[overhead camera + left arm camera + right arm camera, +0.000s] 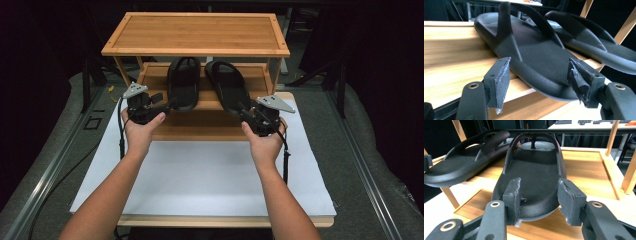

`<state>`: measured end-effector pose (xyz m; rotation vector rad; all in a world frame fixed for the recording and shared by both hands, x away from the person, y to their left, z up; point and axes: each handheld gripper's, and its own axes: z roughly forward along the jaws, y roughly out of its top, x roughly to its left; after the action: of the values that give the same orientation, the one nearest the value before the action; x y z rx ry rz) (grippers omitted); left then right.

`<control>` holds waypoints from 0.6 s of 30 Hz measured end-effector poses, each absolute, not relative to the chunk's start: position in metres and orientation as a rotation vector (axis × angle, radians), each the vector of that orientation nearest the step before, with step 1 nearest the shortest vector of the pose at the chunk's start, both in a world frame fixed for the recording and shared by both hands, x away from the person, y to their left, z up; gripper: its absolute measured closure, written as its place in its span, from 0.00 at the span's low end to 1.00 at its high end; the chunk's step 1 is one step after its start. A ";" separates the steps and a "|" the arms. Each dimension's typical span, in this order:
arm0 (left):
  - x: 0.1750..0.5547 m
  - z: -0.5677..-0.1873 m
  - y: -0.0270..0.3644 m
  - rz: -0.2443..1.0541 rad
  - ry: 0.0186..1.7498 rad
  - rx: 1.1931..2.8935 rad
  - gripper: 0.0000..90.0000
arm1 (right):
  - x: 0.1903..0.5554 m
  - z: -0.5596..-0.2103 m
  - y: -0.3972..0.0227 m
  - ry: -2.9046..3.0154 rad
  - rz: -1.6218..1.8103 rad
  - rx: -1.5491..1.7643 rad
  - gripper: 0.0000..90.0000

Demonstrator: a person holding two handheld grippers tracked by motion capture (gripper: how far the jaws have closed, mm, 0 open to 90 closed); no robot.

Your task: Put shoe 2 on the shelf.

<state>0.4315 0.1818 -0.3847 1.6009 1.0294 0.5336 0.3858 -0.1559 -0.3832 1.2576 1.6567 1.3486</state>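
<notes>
Bamboo rack (150,75) middle shelf holds two black sandals (183,82) side by side; left gripper (162,104) and right gripper (245,111) jaws apart at heels, unclamped.

Top shelf of bamboo rack (195,32) hides toe ends of both flip-flops in high view; right flip-flop (599,42) cut off by frame's right edge in left gripper view; left flip-flop (461,162) cut at left edge in right gripper view; background desks too blurred to read.

Dark room, grey floor (360,150), metal rails (55,160).
</notes>
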 end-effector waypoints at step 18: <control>0.439 -0.385 0.180 0.488 1.008 1.650 0.49 | 0.388 -0.397 -0.126 1.564 1.393 1.213 0.60</control>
<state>0.4391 0.1802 -0.3846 1.6505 1.0083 0.4880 0.3885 -0.1257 -0.3969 1.2134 1.5643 1.3932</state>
